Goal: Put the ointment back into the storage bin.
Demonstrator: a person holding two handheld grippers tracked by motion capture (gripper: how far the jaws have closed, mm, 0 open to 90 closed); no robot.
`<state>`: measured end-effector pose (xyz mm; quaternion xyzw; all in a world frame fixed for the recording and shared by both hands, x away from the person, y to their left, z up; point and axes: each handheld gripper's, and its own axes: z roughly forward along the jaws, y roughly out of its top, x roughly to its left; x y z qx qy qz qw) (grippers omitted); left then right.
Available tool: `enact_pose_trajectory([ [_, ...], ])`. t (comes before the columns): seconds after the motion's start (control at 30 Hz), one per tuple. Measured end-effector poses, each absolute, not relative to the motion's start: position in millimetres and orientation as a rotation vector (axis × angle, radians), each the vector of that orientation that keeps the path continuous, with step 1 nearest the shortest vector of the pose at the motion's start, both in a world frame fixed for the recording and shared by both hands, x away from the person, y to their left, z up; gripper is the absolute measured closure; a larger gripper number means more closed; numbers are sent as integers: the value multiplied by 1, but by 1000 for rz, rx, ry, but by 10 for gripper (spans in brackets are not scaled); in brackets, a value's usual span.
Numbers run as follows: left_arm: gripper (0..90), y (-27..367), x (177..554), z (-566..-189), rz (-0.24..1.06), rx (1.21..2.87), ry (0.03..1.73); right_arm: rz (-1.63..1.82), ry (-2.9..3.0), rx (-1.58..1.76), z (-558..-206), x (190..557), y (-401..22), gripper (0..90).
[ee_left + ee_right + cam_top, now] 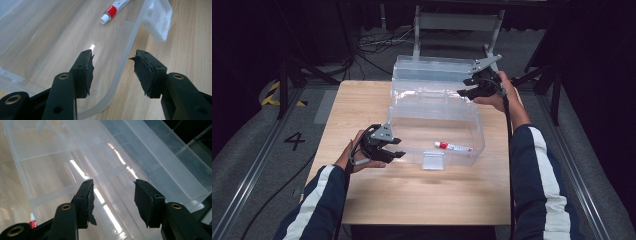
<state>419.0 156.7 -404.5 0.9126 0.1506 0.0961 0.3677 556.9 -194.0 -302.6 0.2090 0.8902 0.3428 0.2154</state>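
Note:
A clear plastic box (394, 112) stands open on the wooden table (357, 100), its lid (432, 67) tipped back at the far side. Inside lies a white tube with a red band (453, 146), near the front wall. My left gripper (399, 148) is at the box's front left corner. In the left gripper view its jaws (113, 56) straddle the corner wall (125, 60) with gaps on both sides, and the tube (115, 10) lies beyond. My right gripper (462, 87) hovers at the lid's right end, jaws apart (113, 186) over the lid (150, 157).
A clear latch flap (433, 161) hangs from the box's front wall onto the table. Bare wood spreads in front of the box and to its left. A metal stand (457, 22) and cables (377, 42) lie on the floor behind the table.

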Motion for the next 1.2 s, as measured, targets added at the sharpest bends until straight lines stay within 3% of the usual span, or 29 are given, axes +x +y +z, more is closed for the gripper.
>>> enact_pose_trajectory([
  [0.53,648,144,425,-414,184,2407,350,891,2522,560,-306,562,-184,672],
  [1.2,772,134,428,-408,208,2535,259,763,2594,468,-298,564,-173,761],
])
